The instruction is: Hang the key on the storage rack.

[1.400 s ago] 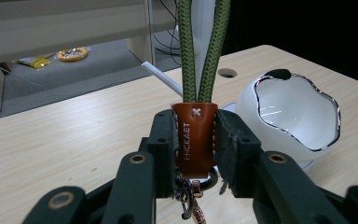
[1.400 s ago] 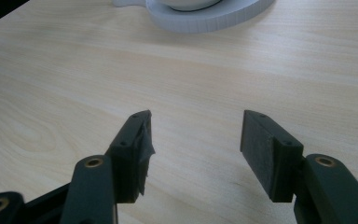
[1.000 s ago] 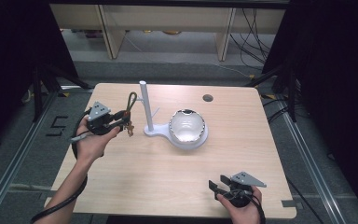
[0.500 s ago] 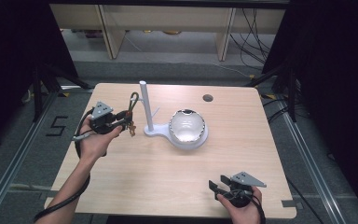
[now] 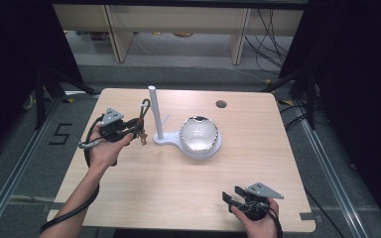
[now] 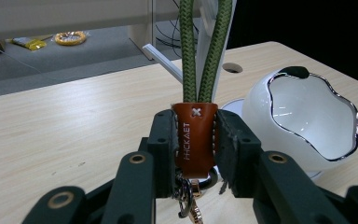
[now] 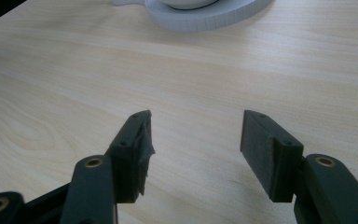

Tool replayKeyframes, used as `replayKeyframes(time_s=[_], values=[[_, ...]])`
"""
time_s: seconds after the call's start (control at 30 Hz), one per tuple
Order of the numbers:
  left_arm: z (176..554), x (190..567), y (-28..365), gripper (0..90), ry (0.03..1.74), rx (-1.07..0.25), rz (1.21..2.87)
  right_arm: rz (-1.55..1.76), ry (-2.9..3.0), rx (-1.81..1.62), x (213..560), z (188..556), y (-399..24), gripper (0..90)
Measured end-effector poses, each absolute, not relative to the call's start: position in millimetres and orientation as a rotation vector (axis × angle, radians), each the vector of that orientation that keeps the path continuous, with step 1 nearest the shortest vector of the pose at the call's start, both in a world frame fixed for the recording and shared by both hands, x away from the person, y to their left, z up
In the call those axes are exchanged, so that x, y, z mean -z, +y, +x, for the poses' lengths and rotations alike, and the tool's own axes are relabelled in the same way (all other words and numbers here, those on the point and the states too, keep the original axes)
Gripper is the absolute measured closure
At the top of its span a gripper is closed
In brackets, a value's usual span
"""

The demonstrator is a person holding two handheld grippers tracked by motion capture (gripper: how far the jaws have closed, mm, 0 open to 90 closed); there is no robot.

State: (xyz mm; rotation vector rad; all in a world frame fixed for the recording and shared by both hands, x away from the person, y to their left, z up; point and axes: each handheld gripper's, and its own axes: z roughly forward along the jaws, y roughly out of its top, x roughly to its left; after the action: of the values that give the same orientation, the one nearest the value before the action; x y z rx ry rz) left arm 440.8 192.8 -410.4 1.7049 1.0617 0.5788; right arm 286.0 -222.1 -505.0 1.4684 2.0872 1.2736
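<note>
Your left gripper (image 6: 196,140) has the keychain strap (image 6: 196,135) clamped by its brown leather tab

The strap's green cord loop (image 6: 204,46) rises upright from the tab, with metal clasps hanging below the jaws; you hold it above the table (image 5: 178,198) just left of the white post stand (image 5: 154,116), whose base carries the white bowl (image 5: 199,136). Your right gripper (image 7: 193,149) rests at the table's near right edge, its jaws apart on nothing
</note>
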Motion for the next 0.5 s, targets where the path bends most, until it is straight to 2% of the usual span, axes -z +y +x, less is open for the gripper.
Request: replayKeyframes(time_s=[0.5], values=[[447.4, 417.1, 187.8, 67.8, 1.087, -0.554, 1.699, 1.465, 2.093, -1.267, 504.7, 286.0, -222.4, 44.3]])
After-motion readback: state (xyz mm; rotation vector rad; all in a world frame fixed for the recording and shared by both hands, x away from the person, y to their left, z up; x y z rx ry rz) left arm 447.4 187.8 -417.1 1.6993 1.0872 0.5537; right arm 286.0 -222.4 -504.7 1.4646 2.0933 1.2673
